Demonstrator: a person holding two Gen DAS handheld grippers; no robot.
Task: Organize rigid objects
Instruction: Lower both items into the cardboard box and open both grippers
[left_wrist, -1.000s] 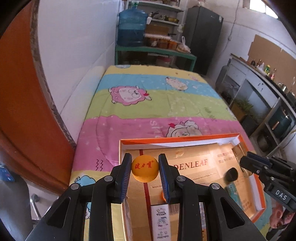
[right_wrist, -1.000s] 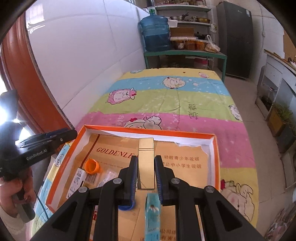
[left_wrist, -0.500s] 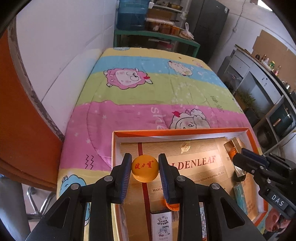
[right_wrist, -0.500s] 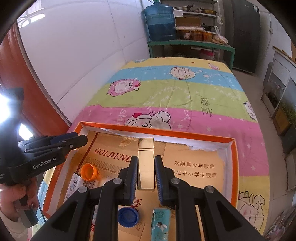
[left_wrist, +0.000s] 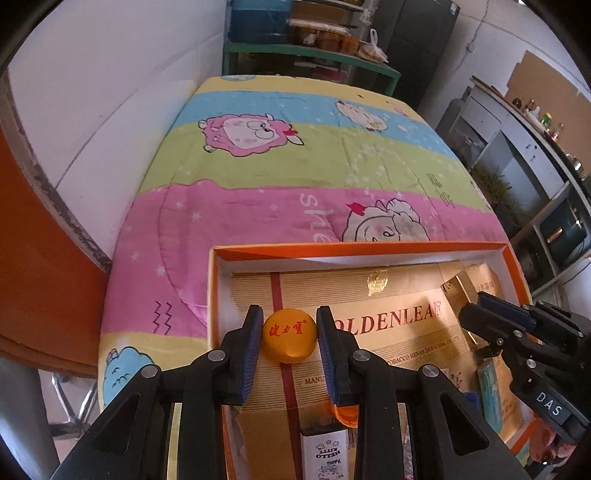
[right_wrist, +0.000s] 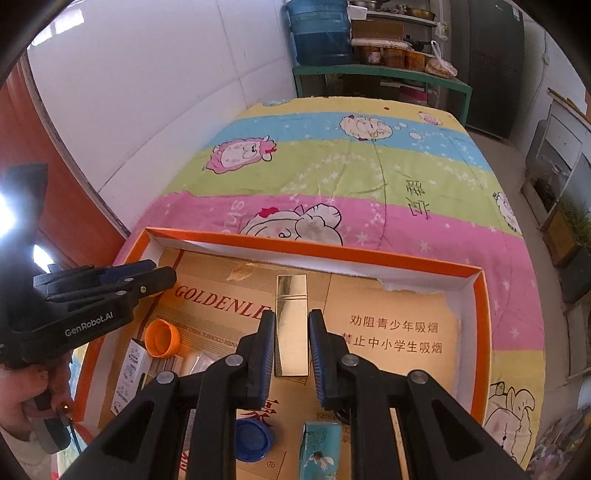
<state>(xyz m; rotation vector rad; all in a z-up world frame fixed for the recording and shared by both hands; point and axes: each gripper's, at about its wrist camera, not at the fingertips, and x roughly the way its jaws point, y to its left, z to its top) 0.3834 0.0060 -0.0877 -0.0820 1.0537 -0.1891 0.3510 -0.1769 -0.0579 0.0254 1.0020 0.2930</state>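
Orange-walled tray (left_wrist: 399, 248) is sitting on a striped cartoon blanket (left_wrist: 295, 173); from the left wrist view, the left gripper (left_wrist: 290, 338) is pinching a yellow bottle cap (left_wrist: 290, 336) over the tray's left end, above gold cardboard. From the right wrist view, the right gripper (right_wrist: 291, 341) is clamping an upright gold box (right_wrist: 291, 325) over the tray's middle; an orange cap (right_wrist: 161, 338), blue cap (right_wrist: 253, 441) and teal carton (right_wrist: 319, 450) are lying inside.

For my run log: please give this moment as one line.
left gripper: shut on yellow cap | right gripper: shut on gold box | both over orange tray
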